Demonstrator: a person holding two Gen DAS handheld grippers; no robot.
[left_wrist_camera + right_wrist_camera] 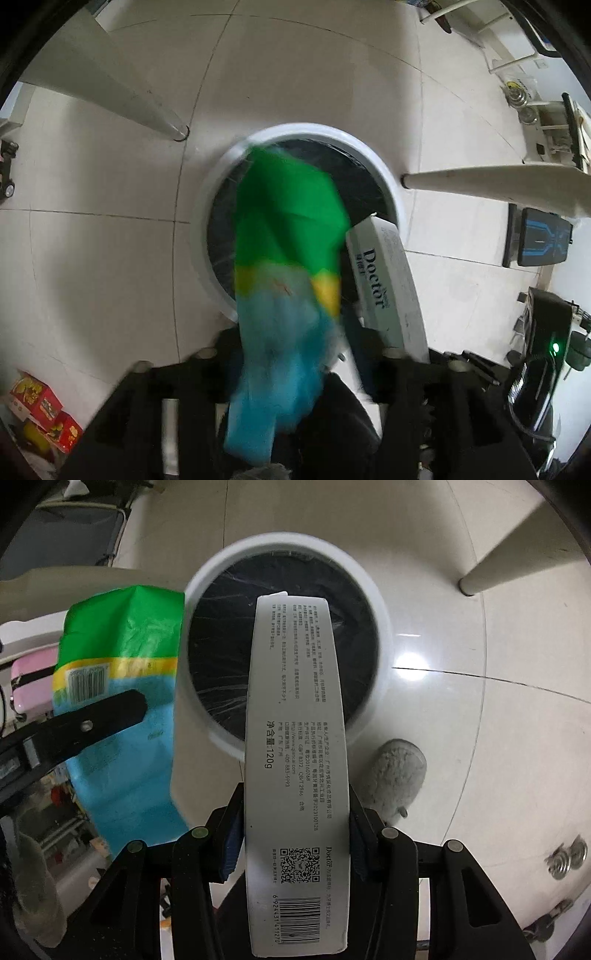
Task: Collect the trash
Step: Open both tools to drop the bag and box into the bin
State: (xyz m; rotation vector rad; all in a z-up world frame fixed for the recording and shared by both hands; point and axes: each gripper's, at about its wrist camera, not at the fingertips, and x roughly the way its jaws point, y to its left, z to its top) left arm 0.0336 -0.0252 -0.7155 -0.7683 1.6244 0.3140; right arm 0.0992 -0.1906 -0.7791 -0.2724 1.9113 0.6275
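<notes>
right claw (295, 845) clamps box (295, 738) | above bin (380, 602) | wrapper (288, 258) probably in left claw (291, 354)

Glossy tiled floor (480, 716); smooth white plastic bin (384, 635) with shiny black film liner (221, 646); matt cardboard box (295, 757); crinkled glossy plastic wrapper (125, 635).

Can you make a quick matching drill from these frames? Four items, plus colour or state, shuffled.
Items:
1. toothpaste box
2. plastic wrapper
3. trash bin
4. slipper

Descriptions:
A. grey and fuzzy, on the floor beside the bin
B. white rim, black liner
C. green, yellow and blue, held by the left gripper
D. long and grey, clamped in the right gripper

Pairs: 1-D, 2-C, 3-B, 4-A
</notes>
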